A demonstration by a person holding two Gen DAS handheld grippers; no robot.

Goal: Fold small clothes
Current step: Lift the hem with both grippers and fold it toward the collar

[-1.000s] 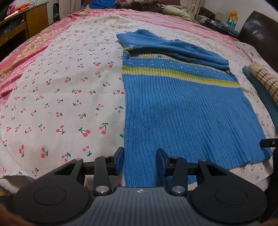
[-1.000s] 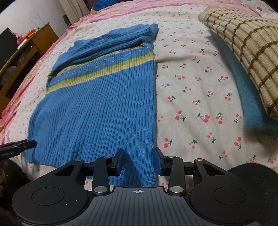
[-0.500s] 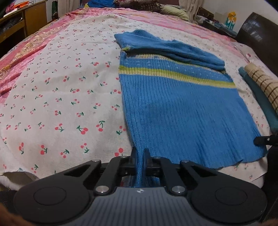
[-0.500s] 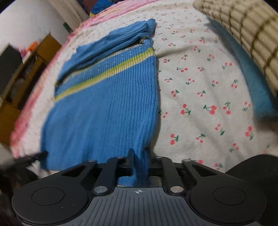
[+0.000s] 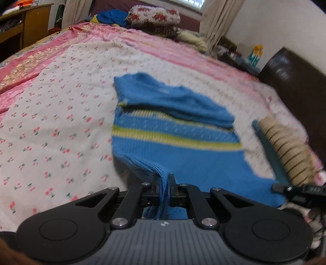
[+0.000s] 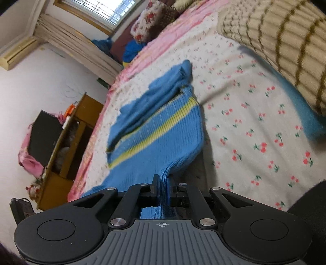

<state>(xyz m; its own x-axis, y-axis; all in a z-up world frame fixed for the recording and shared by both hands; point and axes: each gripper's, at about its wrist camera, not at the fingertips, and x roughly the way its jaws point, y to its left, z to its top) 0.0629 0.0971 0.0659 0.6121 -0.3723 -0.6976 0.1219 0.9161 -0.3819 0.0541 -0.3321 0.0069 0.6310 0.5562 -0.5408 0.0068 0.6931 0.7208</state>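
So my left gripper [image 5: 163,183] is angled down at the bed, pinched tight on the near left corner of the blue sweater's [image 5: 183,163] hem, and the knit bunches up into a ridge between the pads. That corner is pulled up off the cherry-print sheet [image 5: 51,132], with a shadow under it. The rest of the sweater lies flat on the bed, yellow stripe across it and sleeves folded over the top.

My right gripper [image 6: 162,184] is rolled hard, so the whole room looks tilted in its view. It's clamped on the opposite hem corner of the sweater the same way, fabric squeezed between the pads and lifted.

Room-wise: wooden desk [image 5: 26,30] off to the left, pink quilt [image 5: 101,40] under the sheet, floral pillow [image 5: 154,15] and curtains at the far end, and a striped beige knit [image 5: 285,146] lying on the right of the sweater.
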